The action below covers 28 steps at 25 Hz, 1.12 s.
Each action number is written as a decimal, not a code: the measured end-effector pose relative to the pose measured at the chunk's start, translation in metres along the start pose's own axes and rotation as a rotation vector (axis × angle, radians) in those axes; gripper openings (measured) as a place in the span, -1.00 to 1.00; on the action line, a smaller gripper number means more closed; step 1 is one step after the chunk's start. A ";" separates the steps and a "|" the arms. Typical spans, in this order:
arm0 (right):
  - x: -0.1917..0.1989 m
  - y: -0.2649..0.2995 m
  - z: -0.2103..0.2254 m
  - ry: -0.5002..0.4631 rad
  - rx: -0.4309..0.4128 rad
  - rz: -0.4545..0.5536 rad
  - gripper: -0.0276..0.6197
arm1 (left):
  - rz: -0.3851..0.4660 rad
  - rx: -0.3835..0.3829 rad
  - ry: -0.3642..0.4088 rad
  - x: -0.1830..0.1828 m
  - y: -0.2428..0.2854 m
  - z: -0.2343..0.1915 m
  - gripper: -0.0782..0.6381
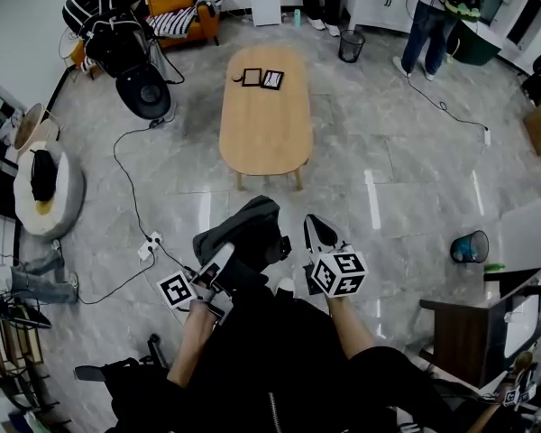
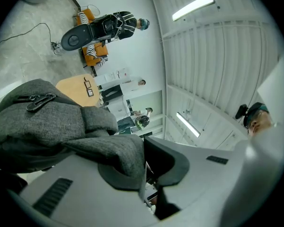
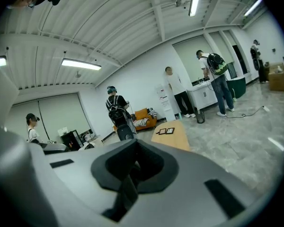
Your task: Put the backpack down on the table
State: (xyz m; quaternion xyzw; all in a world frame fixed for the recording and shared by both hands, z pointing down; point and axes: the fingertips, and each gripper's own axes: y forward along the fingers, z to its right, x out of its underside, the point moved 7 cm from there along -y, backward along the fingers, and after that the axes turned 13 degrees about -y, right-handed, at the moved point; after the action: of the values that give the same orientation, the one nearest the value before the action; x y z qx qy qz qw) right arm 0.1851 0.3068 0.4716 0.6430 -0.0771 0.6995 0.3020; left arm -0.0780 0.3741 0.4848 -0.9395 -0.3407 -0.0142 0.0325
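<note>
The dark grey backpack (image 1: 243, 234) hangs off the floor in front of me, and my left gripper (image 1: 242, 260) is shut on a fold of its fabric. In the left gripper view the grey cloth (image 2: 61, 122) is pinched between the jaws of the left gripper (image 2: 144, 169). My right gripper (image 1: 314, 225) is beside the bag on its right, apart from it, jaws shut with nothing in them; the right gripper (image 3: 130, 174) looks towards the table (image 3: 173, 134). The oval wooden table (image 1: 266, 129) stands ahead on the floor, with two dark flat frames (image 1: 261, 78) at its far end.
A black bin (image 1: 351, 45) stands beyond the table and a teal bin (image 1: 470, 246) at the right. A dark desk (image 1: 473, 327) is near right. Cables and a power strip (image 1: 150, 244) lie at the left. People stand by the orange sofa (image 1: 185, 7) and the far counter.
</note>
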 end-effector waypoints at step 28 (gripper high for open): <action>-0.079 0.186 0.064 -0.022 0.136 -0.010 -0.89 | -0.302 -0.001 0.007 -0.135 0.171 -0.030 -0.66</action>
State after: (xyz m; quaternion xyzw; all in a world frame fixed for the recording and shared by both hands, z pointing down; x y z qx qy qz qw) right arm 0.1416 0.1000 0.4592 0.6701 -0.0298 0.6945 0.2601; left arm -0.0721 0.1544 0.4992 -0.8776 -0.4779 -0.0223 0.0308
